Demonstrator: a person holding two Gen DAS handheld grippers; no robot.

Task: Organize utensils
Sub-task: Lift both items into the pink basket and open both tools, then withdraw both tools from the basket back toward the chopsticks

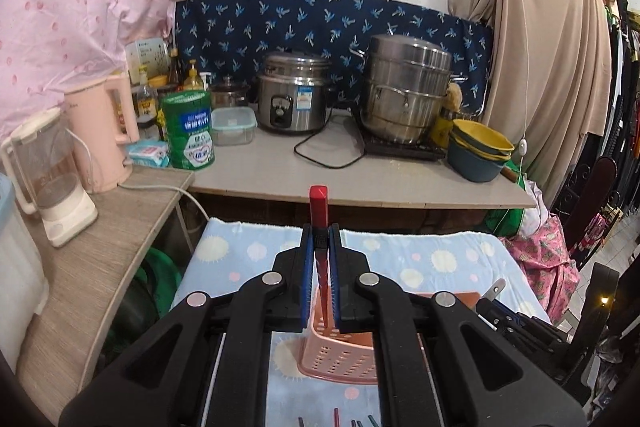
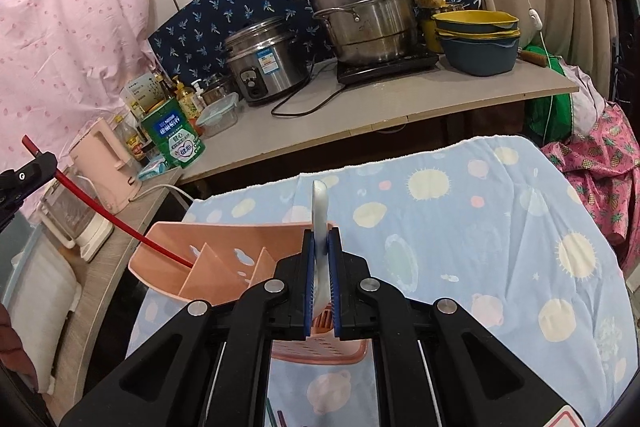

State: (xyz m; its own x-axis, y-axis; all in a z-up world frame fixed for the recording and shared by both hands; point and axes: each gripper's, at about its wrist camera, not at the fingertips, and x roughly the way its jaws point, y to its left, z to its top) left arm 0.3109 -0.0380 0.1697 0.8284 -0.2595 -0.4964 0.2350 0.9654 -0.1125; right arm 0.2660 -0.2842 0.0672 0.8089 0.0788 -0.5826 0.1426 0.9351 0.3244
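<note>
Chopstick and spoon both clamped, poised at the pink holder

I have my left gripper (image 1: 321, 235) pinched tight on a red chopstick (image 1: 319, 203), its thin end angled down into the pink holder (image 2: 224, 247) so it can slide into a slot; my right gripper (image 2: 321, 239) grips a white spoon (image 2: 320, 211) on edge just above the holder's near side, ready to follow. The holder stands on the blue cloth (image 2: 480, 227). Its inner dividers are the obstacle, I judge; the counter with rice cooker (image 1: 290, 99) and steamer pot (image 1: 406, 87) stands well behind
</note>
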